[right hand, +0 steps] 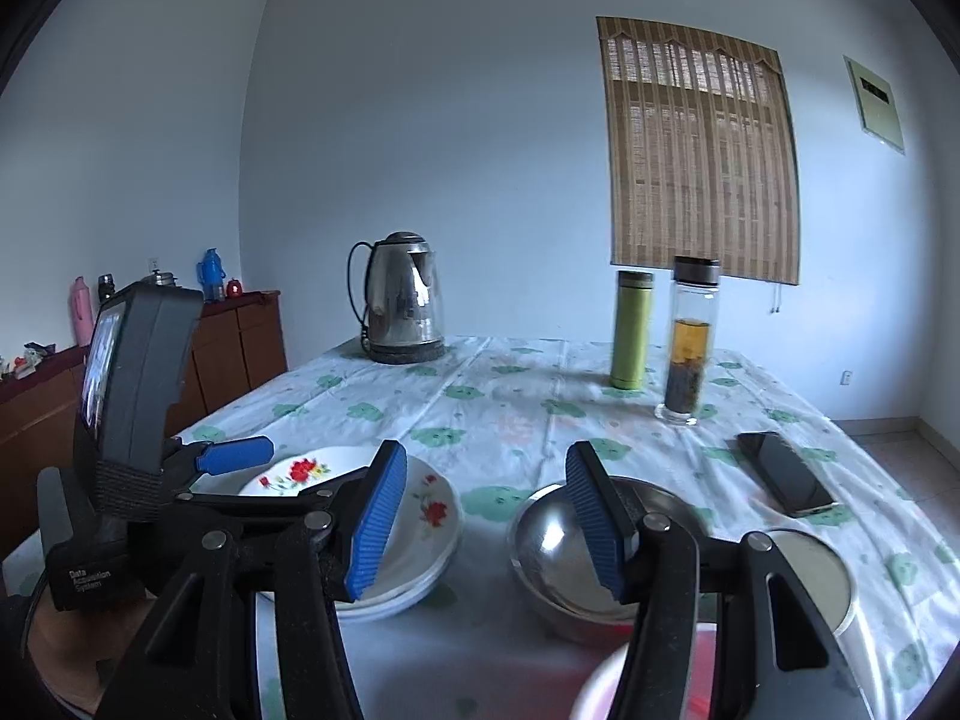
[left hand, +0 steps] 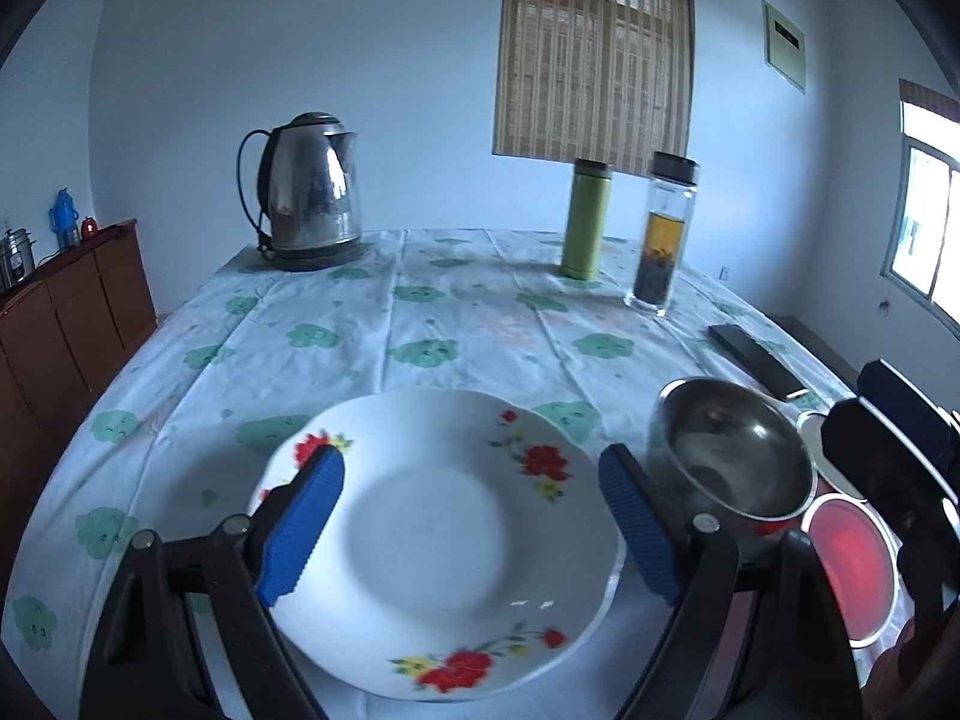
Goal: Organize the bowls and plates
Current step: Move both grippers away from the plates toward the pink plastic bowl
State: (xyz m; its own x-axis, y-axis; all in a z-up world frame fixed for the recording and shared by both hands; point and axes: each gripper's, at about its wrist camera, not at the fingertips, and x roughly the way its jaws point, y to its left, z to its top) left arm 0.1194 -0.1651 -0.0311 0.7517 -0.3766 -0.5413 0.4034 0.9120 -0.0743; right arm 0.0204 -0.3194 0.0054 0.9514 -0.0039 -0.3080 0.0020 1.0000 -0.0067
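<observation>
— Blue pads of the left gripper [left hand: 471,525] sit closest to the lens, spread wide. What lies between them?

— Only the flowered plate [left hand: 444,546], seen from above; the pads hang over its rim at about nine and three o'clock, and I cannot tell whether either one touches it. Nothing is clamped.

— And the right gripper [right hand: 489,525]?

— About half open. Its right pad [right hand: 597,519] is at the rim of the steel bowl [right hand: 561,552], which shows tipped, its shiny inside facing the camera. That pad looks to sit against the bowl's rim, but I cannot say for sure that the bowl is pinched. The left pad [right hand: 378,522] hangs over the stacked plates [right hand: 414,546].

— Where do the dishes sit?

— Plates at about eight o'clock in the right wrist view, the steel bowl at five, both on the flowered tablecloth [right hand: 492,414]. A red bowl [left hand: 852,564] lies just right of the steel one in the left wrist view.

— Further back?

— A kettle [right hand: 402,300] at eleven o'clock, a green flask [right hand: 631,339] and a glass tea bottle [right hand: 687,342] at one, a phone [right hand: 783,474] at three.
</observation>
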